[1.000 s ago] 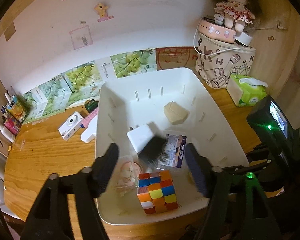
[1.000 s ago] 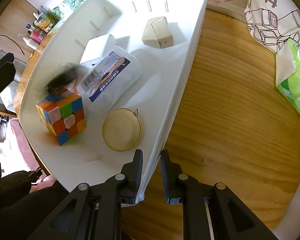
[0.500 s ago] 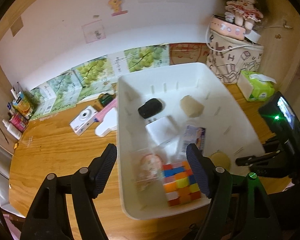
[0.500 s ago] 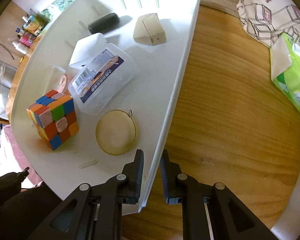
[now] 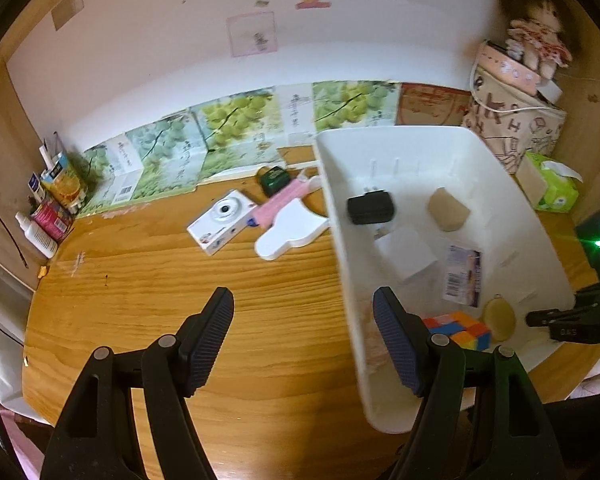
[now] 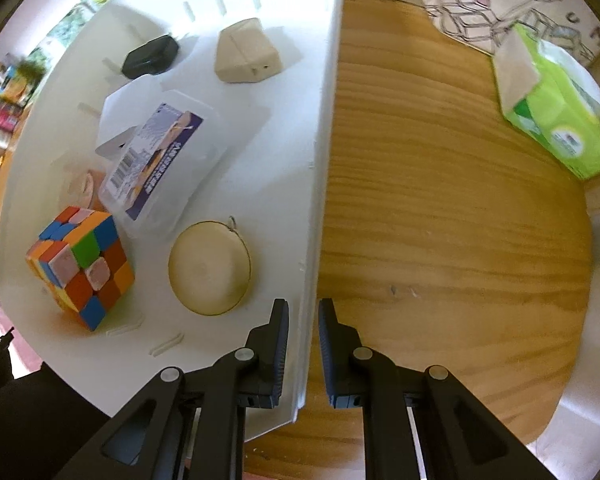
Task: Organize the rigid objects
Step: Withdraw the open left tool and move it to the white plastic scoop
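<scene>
— So, what's the step, and how do I do it well?

— Biggest first: the wooden table (image 5: pixel 180 280), then the white bin (image 5: pixel 400 148) standing on its right half. My right gripper (image 6: pixel 303 308) is clenched on the bin's near side wall, one pad inside and one outside, pointing straight down. I'd keep that pinch steady so the bin can't slide. My left gripper (image 5: pixel 302 300) is released and empty, jaws wide, hanging over bare wood just beside the bin's left wall. As I judge it, the next pick is the white compact camera (image 5: pixel 222 226), which is well apart from the bin, toward the back. I'd come down with a pad on each long side, not on the lens, lift it clear of the wall and set it in the free back corner.

— And the count?

— One bin. On the table outside it, four loose things:
- one camera
- one flat white paddle-shaped piece (image 5: pixel 292 230)
- one pink strip (image 5: pixel 282 202) lying across that piece
- one small green-and-black box (image 5: pixel 275 179)

Inside the bin, seven:
- one clear labelled plastic box (image 6: pixel 160 160)
- one white charger block (image 6: pixel 128 108), partly under it
- one puzzle cube (image 6: pixel 80 264)
- one round beige disc (image 6: pixel 210 266)
- one beige wedge block (image 6: pixel 246 52)
- one black adapter (image 6: pixel 151 56)
- one pinkish see-through item (image 6: pixel 82 184), too blurred to name

Two grippers: one busy, one free
</scene>
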